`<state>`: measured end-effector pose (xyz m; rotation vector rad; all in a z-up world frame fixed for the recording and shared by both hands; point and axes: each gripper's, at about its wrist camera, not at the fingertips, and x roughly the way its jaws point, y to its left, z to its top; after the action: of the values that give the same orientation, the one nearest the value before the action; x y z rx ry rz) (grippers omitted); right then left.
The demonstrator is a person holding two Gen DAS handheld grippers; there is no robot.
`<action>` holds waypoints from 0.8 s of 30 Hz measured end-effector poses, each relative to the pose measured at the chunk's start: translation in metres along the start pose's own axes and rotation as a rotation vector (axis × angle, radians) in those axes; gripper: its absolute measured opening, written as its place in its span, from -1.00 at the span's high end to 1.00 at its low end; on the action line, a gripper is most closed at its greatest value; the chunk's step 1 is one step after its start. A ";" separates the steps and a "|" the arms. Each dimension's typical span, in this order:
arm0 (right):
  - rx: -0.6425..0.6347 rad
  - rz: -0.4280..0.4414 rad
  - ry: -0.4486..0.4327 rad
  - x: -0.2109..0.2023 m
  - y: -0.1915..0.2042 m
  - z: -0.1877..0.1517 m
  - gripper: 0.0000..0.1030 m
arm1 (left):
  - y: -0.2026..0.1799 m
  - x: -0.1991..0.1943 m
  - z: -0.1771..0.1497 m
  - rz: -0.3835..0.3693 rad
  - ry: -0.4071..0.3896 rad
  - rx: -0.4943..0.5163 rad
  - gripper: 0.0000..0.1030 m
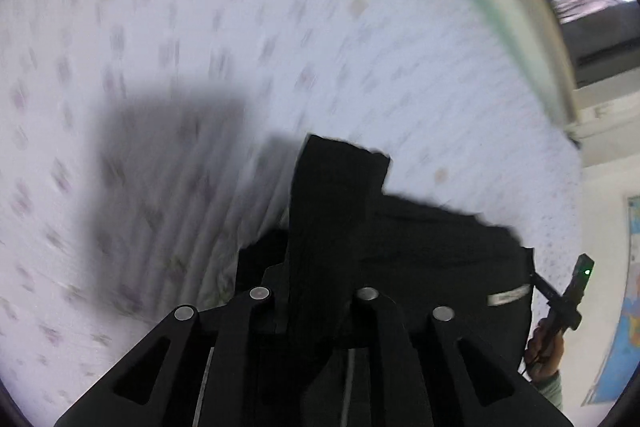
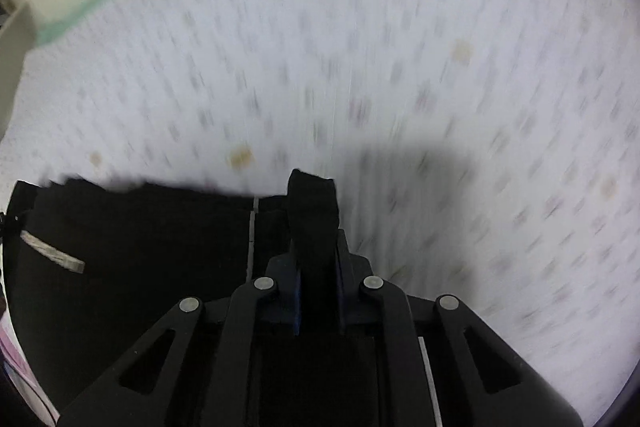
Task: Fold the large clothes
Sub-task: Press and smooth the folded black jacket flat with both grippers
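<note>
A home bedroom: a bed sheet (image 1: 280, 27) with a small floral print covers a wide bed, a colourful wall map (image 1: 628, 291) at right.

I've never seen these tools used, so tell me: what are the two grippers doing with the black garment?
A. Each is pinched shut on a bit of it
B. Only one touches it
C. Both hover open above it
A: black garment fabric sticks up from between the closed fingers of the left gripper and the right gripper.
</note>
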<state>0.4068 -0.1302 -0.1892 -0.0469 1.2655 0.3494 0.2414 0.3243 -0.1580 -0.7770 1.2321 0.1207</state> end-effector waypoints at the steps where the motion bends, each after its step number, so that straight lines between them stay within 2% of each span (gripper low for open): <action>1: 0.009 -0.004 0.010 0.008 0.001 -0.006 0.68 | 0.002 0.004 -0.002 -0.010 -0.002 -0.015 0.71; 5: 0.022 -0.021 -0.008 -0.014 0.001 -0.007 0.47 | -0.006 -0.021 -0.001 -0.003 -0.021 -0.010 0.65; 7: 0.012 -0.009 -0.065 -0.048 0.001 -0.009 0.44 | -0.015 -0.057 -0.005 0.006 -0.065 0.039 0.58; 9: 0.013 0.017 -0.133 -0.085 0.002 -0.016 0.18 | -0.030 -0.084 -0.012 0.050 -0.112 0.094 0.26; 10: 0.019 0.050 -0.172 -0.106 0.003 -0.022 -0.12 | -0.041 -0.100 -0.016 0.080 -0.152 0.131 0.14; 11: 0.025 0.090 -0.210 -0.125 0.005 -0.028 -0.32 | -0.055 -0.117 -0.025 0.095 -0.195 0.176 -0.09; 12: 0.027 0.126 -0.241 -0.138 0.007 -0.034 -0.34 | -0.063 -0.129 -0.031 0.088 -0.219 0.207 -0.23; 15: 0.014 0.191 -0.283 -0.168 0.027 -0.056 -0.34 | -0.094 -0.142 -0.058 0.039 -0.228 0.291 -0.26; 17: -0.007 0.213 -0.244 -0.165 0.049 -0.070 -0.34 | -0.112 -0.136 -0.077 -0.001 -0.216 0.321 -0.26; 19: -0.048 0.211 -0.205 -0.154 0.070 -0.083 -0.34 | -0.129 -0.113 -0.096 -0.027 -0.161 0.354 -0.26; 22: -0.126 0.114 -0.107 -0.116 0.104 -0.108 -0.34 | -0.137 -0.061 -0.120 0.010 -0.049 0.369 -0.26; 24: -0.159 0.048 -0.013 -0.078 0.118 -0.123 -0.33 | -0.135 -0.021 -0.132 0.062 0.026 0.376 -0.26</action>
<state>0.2393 -0.0640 -0.1351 -0.1498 1.2254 0.4908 0.1933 0.1533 -0.0914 -0.4148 1.2566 -0.0711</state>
